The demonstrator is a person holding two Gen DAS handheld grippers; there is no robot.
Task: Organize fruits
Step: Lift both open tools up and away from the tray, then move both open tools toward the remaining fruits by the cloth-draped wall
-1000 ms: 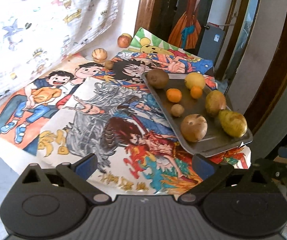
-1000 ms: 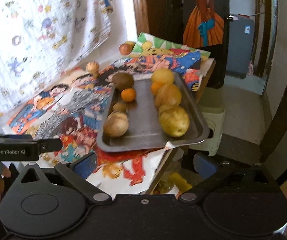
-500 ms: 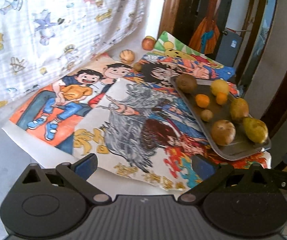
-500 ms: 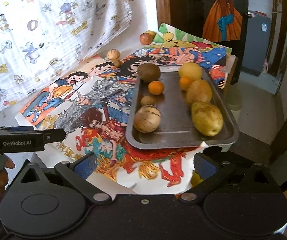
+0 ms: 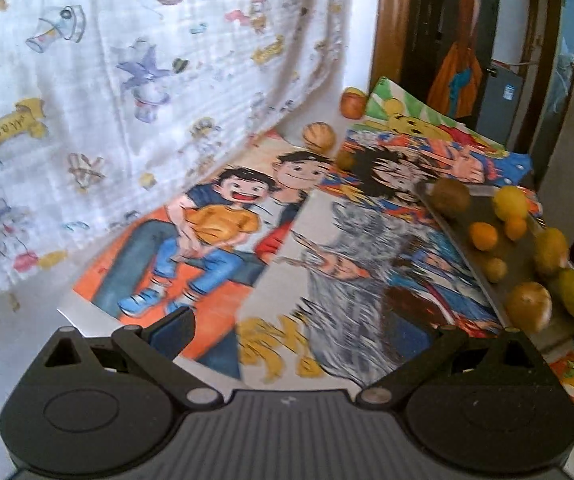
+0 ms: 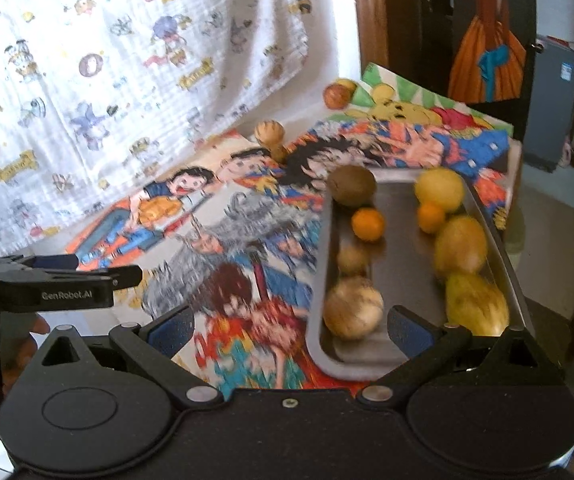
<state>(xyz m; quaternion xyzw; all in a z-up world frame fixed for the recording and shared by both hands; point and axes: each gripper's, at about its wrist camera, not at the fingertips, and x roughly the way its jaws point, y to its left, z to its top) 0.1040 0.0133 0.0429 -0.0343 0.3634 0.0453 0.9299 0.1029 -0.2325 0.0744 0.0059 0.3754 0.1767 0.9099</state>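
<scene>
Both grippers' fingers [image 5: 171, 330] [image 6: 405, 330] wide apart, empty.

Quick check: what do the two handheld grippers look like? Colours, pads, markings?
Both are matte black plastic with ribbed bodies, round pivot discs and silver screws. The fingers carry blue pads. The left gripper, seen side-on from the right wrist, reads GenRobot.AI in white. No cables or sleeves visible.

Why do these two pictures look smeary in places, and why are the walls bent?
Left wrist view: the posters are streaked by motion blur, and the door frame bows from the fisheye lens. Right wrist view: the fruits on the tray and the nearby drawings are smeared, while the tongs stay sharp.
</scene>
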